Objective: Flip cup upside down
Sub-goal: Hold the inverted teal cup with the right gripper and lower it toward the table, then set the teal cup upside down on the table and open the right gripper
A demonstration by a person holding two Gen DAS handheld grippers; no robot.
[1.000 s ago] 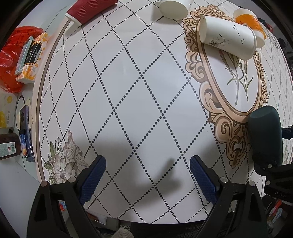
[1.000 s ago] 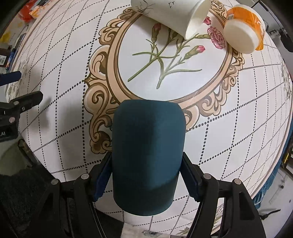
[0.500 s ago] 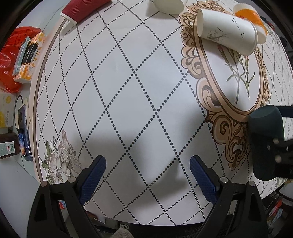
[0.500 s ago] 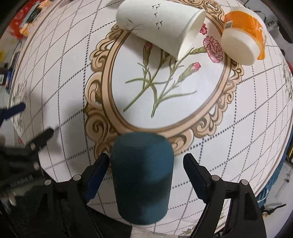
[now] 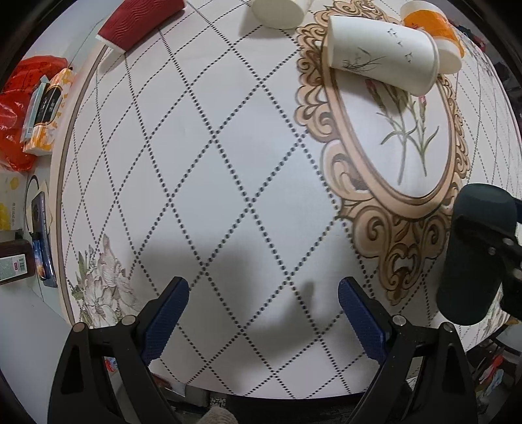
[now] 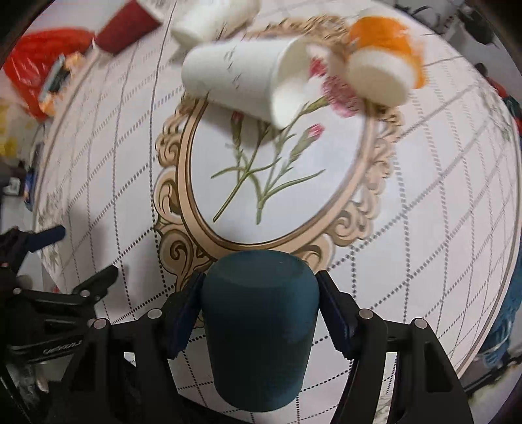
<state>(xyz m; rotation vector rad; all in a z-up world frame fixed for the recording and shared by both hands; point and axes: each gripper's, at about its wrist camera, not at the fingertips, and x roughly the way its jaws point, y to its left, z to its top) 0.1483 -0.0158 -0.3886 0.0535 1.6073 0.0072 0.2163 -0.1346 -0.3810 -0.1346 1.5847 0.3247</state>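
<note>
A dark teal cup (image 6: 259, 329) stands upside down, closed base up, at the near edge of the patterned table (image 6: 407, 208). My right gripper (image 6: 259, 306) has its blue pads against both sides of the cup. In the left wrist view the cup (image 5: 473, 257) is at the far right with the right gripper's black finger across it. My left gripper (image 5: 262, 306) is open and empty above the table's front edge.
A white paper cup (image 5: 381, 57) lies on its side on the oval flower print. An orange cup (image 5: 434, 32), another white cup (image 5: 277, 11) and a red cup (image 5: 140, 22) lie at the back. Red bag and boxes (image 5: 39, 111) sit off the left edge.
The right gripper opened around the teal cup half a second ago and has closed on it again, moving so the view swings. The left gripper has stayed open and nearly still.
</note>
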